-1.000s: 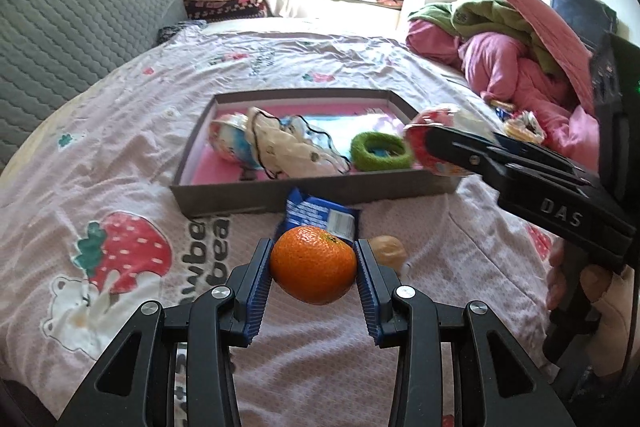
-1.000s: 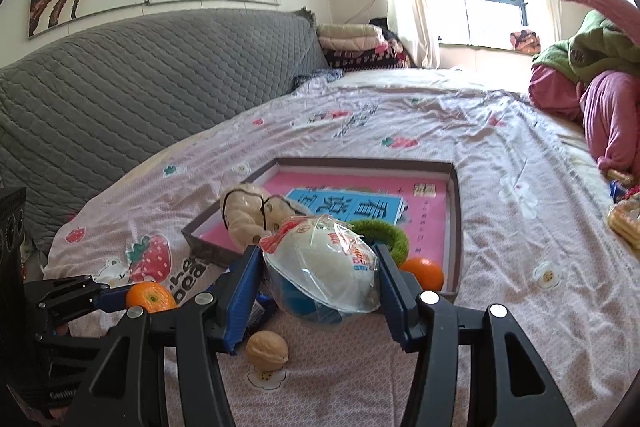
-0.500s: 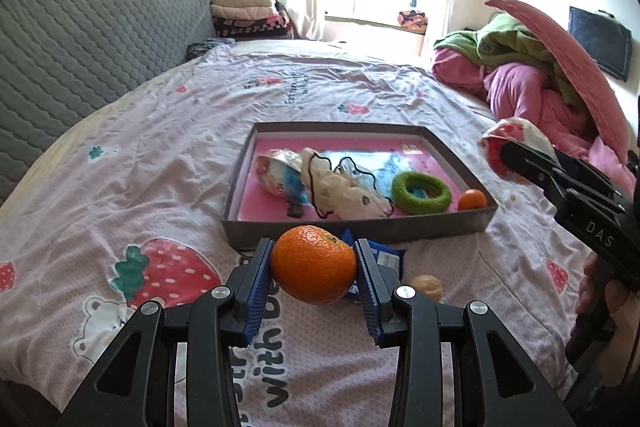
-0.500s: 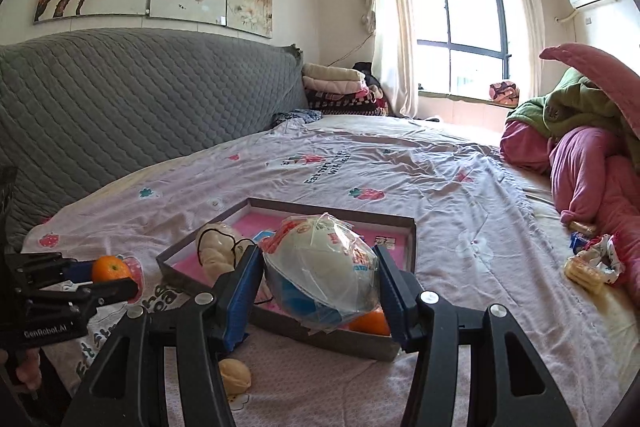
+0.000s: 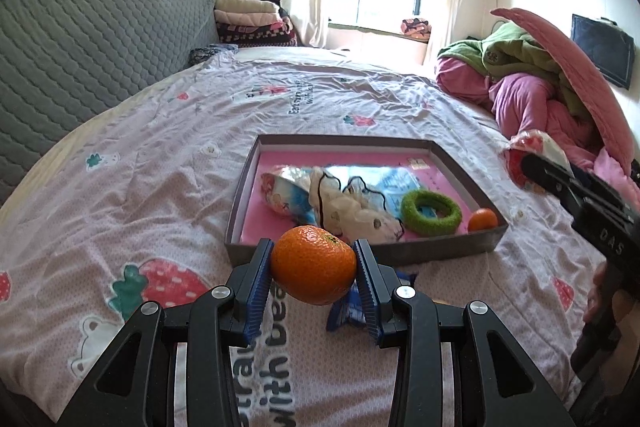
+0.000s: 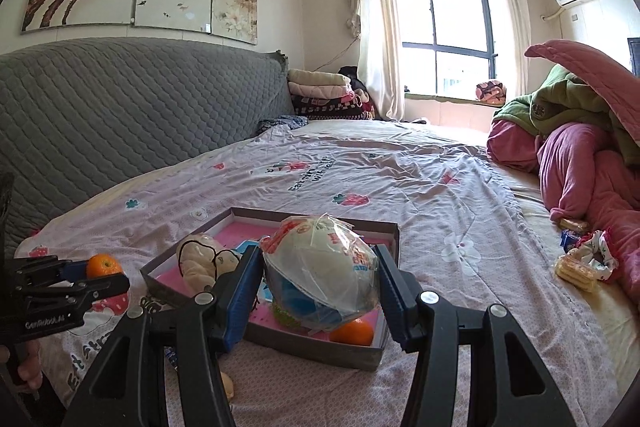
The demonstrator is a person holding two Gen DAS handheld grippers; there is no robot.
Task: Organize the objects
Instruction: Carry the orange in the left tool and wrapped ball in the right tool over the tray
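Observation:
My left gripper [image 5: 314, 267] is shut on an orange tangerine [image 5: 314, 270], held above the bed just in front of the grey tray's near wall [image 5: 440, 249]. My right gripper [image 6: 320, 281] is shut on a clear plastic snack bag [image 6: 324, 277], held above the tray's near right corner [image 6: 316, 349]. The pink-lined tray holds a plush toy [image 5: 352, 213], a foil snack pack [image 5: 282, 193], a green ring [image 5: 430, 213] and a second tangerine [image 5: 482, 219]. The right gripper and its bag also show in the left wrist view [image 5: 532, 163].
A blue packet [image 5: 348, 311] lies on the sheet under my left gripper. A walnut [image 6: 228, 385] lies in front of the tray. Snack packs [image 6: 576, 271] lie at the right by a heap of pink and green bedding [image 6: 580, 155]. A grey headboard [image 6: 120, 115] runs along the left.
Both grippers have risen and pulled back from the tray, each still holding its object. The tray now sits lower and farther off in both views.

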